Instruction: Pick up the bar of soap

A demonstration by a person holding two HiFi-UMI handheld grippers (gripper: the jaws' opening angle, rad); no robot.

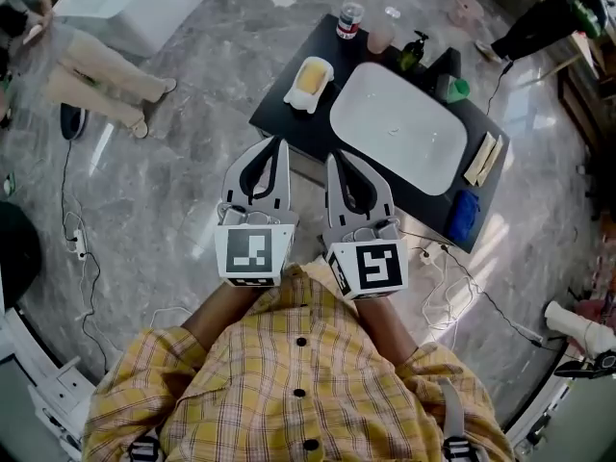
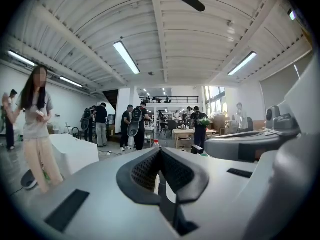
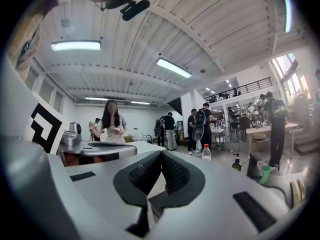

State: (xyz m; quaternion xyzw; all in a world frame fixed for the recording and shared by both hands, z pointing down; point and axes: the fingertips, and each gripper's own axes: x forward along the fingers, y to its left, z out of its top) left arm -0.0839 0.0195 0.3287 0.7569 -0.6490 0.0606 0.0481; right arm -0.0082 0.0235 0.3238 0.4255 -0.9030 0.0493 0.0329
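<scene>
Here we hold both grippers side by side over the grey marble floor [image 1: 164, 200], just short of the near edge of the black bench [image 1: 287, 115]. The left gripper [image 1: 275, 145] is closed: in the left gripper view its dark ribbed pads meet at the tip [image 2: 160, 150] with nothing between them. The right gripper [image 1: 336, 159] is closed too, and its own view shows the pads pressed together and empty [image 3: 161, 153]. Each one carries its marker cube close to our yellow plaid shirt [image 1: 298, 373].

The pale yellow rectangular bar of soap [image 1: 310, 77] lies in a white soap dish [image 1: 297, 100] at the left end of the bench, beyond the left gripper and well apart from both. To the right of the dish a white oval basin [image 1: 399, 123] fills most of the benchtop. Along the far edge stand a clear plastic bottle with a red cap [image 1: 351, 15], a translucent cup [image 1: 381, 37] and a dark pump bottle [image 1: 414, 52]. A green cup [image 1: 455, 89] stands at the far right, and a blue cloth [image 1: 463, 216] lies on the right near corner.
</scene>
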